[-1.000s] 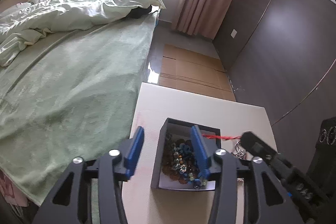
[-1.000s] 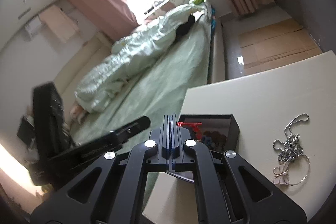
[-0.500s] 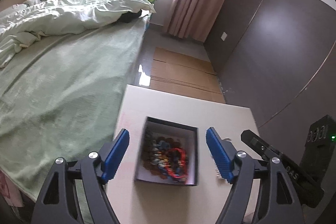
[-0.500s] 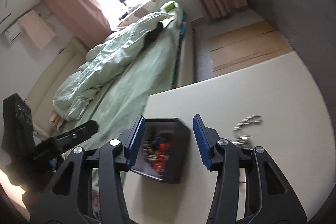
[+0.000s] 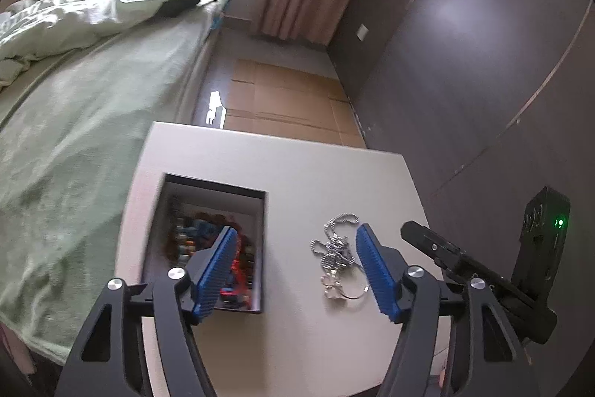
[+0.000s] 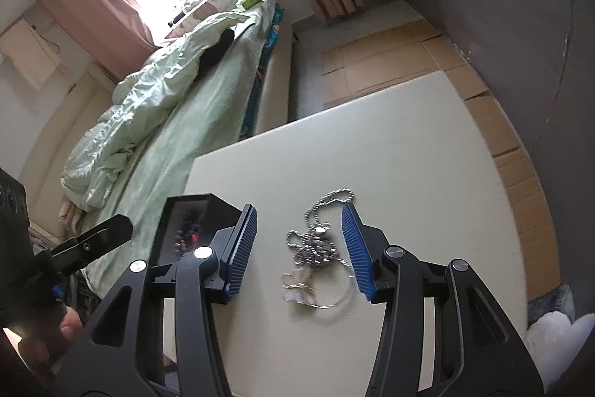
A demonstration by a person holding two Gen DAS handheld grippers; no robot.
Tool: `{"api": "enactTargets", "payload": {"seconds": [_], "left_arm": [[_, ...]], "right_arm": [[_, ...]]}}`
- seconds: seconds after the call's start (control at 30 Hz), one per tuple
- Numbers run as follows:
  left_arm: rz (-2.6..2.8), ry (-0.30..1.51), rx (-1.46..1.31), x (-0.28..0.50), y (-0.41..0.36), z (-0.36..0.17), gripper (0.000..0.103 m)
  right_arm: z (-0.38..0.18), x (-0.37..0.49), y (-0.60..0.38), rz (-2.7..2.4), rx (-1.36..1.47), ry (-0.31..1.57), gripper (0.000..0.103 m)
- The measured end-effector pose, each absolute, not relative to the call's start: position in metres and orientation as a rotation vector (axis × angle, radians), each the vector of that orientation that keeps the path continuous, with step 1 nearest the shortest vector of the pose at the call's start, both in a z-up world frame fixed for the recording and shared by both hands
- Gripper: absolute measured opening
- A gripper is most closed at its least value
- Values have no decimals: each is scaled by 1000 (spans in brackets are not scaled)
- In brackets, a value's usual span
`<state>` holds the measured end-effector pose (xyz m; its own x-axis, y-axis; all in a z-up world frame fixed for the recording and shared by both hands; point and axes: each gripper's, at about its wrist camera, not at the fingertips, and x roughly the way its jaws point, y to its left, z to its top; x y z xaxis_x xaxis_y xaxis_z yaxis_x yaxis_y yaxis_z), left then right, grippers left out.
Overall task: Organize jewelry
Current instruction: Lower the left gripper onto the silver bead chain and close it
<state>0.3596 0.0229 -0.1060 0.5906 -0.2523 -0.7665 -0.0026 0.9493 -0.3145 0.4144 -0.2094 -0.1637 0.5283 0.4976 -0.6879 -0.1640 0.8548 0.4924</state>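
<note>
Both your left gripper (image 5: 293, 268) and right gripper (image 6: 299, 250) are released, empty; the chain (image 6: 316, 248) lies on bare surface (image 6: 409, 155) beside the box (image 5: 208, 233).

Box contents (image 5: 208, 240) blurred, perhaps beads

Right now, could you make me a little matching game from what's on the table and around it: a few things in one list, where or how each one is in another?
Things:
1. Silver necklace
2. Black box
3. Right gripper
4. Cardboard

Places or states:
A. flat on the floor
B. loose on the table, beside the box
C. open, fingers either side of the necklace
D. holds coloured beads

Pairs: 1-B, 2-D, 3-C, 4-A
</note>
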Motion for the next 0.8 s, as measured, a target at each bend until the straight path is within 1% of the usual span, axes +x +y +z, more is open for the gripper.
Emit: {"api": "enactTargets", "payload": {"seconds": [0.13,0.47,0.8], "left_arm": [[-176,970,-286,371,3,-119,56],[-227,1073,-243,407,-49,-163,52],[-217,1140,-205,431,-74,-208,52]], "right_arm": [[-171,416,-226,376,408,961,48],[-186,422,-262,293,438,1000,48],[-197,425,-281,226,453,1022,48]]}}
